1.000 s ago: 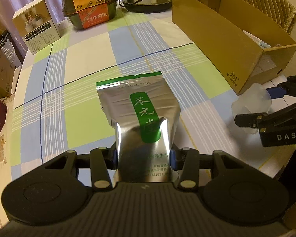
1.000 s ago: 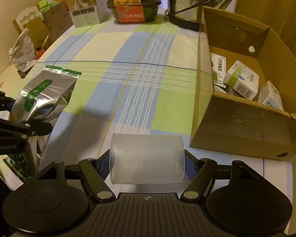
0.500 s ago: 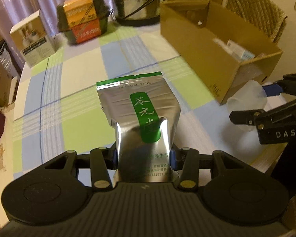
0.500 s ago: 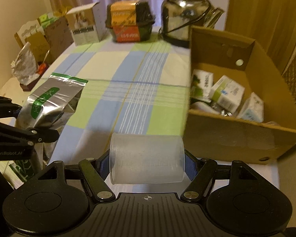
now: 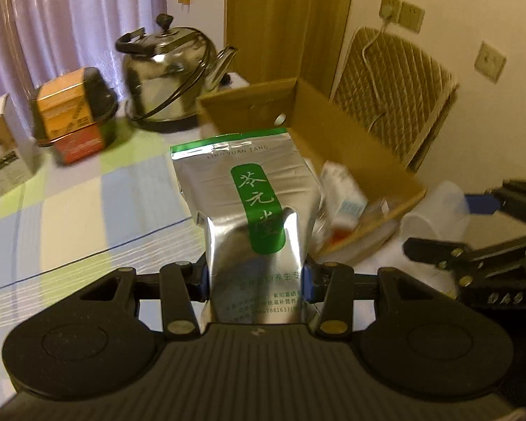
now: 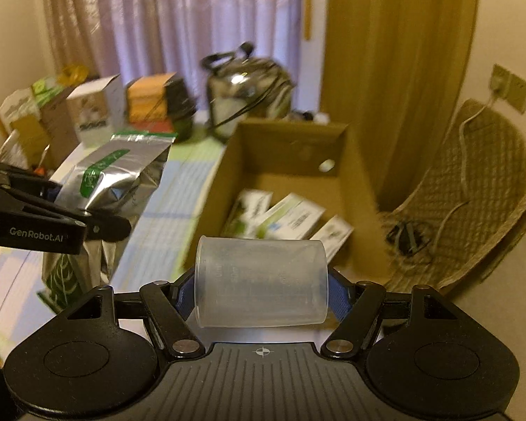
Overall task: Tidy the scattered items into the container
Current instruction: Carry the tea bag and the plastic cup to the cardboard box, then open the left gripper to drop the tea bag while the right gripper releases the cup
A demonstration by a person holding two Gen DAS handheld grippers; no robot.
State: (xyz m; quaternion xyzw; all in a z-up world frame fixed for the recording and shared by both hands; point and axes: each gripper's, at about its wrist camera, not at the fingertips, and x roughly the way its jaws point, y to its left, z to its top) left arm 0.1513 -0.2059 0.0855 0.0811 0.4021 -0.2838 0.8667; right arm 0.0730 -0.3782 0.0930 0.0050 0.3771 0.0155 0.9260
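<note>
My left gripper (image 5: 255, 280) is shut on a silver foil pouch (image 5: 249, 210) with a green label, held upright in the air in front of the open cardboard box (image 5: 354, 147). My right gripper (image 6: 261, 287) is shut on a clear plastic cup (image 6: 261, 280), lying sideways between the fingers, just short of the cardboard box (image 6: 287, 154). The box holds several small white and green cartons (image 6: 284, 215). In the right wrist view the pouch (image 6: 119, 175) and the left gripper (image 6: 52, 221) are at the left. In the left wrist view the cup (image 5: 435, 214) and the right gripper (image 5: 473, 245) are at the right.
A steel kettle (image 5: 168, 73) stands behind the box on the checked tablecloth (image 5: 87, 210). An orange package in a black tray (image 5: 73, 115) and a white carton (image 5: 3, 151) stand at the far left. A quilted chair back (image 6: 473, 193) is right of the box.
Both grippers have risen and tilted up with their loads, moving toward the box. The box interior and the curtains now fill more of both views.
</note>
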